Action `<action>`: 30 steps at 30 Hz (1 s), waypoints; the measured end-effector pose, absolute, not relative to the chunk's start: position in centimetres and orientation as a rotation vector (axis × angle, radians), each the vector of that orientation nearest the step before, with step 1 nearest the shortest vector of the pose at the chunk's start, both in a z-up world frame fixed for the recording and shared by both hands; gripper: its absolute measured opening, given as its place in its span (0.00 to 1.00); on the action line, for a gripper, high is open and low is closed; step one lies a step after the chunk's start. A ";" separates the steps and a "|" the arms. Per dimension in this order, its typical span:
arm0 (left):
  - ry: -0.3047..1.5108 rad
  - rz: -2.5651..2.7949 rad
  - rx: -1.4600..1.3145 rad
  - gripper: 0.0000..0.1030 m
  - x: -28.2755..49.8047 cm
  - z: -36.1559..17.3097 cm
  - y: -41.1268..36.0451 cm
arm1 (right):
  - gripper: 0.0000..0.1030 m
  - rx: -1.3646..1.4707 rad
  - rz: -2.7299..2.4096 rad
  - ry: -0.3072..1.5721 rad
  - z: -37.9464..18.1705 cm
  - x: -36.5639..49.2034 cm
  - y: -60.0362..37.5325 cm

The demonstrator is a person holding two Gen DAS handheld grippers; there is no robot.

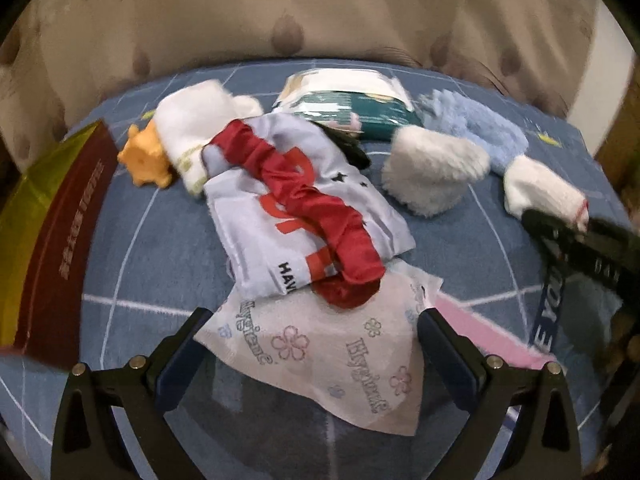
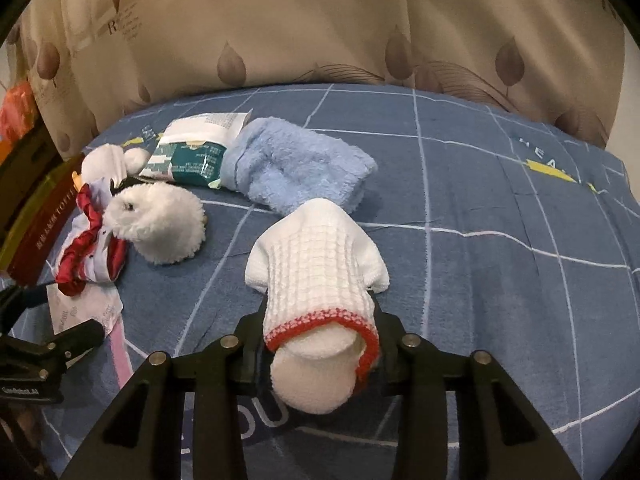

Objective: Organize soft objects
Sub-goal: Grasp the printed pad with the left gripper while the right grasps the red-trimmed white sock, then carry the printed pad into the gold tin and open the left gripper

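Observation:
My right gripper [image 2: 320,320] is shut on the cuff end of a white knitted sock [image 2: 316,264] with a red trim, lifted a little over the blue bedcover [image 2: 480,260]. In the left wrist view the same sock [image 1: 540,192] shows at the right with the right gripper's dark fingers [image 1: 580,236] on it. My left gripper [image 1: 316,316] stands open above a thin white "Hygiene" tissue sheet [image 1: 320,368], its pads not pressing it. Beyond lie a red satin band [image 1: 320,200] on a white printed pouch [image 1: 248,220], a white fluffy piece [image 1: 432,168] and a light blue fluffy cloth [image 1: 480,128].
A green and white packet [image 1: 352,108], a white cloth [image 1: 192,128] and an orange spiky toy [image 1: 146,158] lie toward the back. A red and yellow box [image 1: 52,220] stands at the left. A pink strip [image 1: 480,332] lies by the tissue. A beige curtain [image 1: 320,8] hangs behind the bed.

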State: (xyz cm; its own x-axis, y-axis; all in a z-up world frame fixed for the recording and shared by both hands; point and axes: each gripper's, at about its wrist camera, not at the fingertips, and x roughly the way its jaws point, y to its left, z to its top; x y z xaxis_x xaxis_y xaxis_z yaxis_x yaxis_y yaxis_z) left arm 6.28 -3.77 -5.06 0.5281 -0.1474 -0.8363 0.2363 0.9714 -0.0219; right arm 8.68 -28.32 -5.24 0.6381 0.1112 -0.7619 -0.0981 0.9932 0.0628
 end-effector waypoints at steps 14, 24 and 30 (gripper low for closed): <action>1.018 -0.292 0.046 0.28 5.7 -3.4 -4.2 | 0.39 0.011 0.123 0.878 -5.4 8.7 -28.1; 1.068 -0.379 0.070 0.26 3.3 -2.5 -3.6 | 0.39 0.000 0.118 0.879 -5.4 8.7 -28.0; 1.059 -0.419 0.101 0.25 1.2 -1.5 -3.1 | 0.40 -0.010 0.113 0.883 -5.4 8.7 -27.7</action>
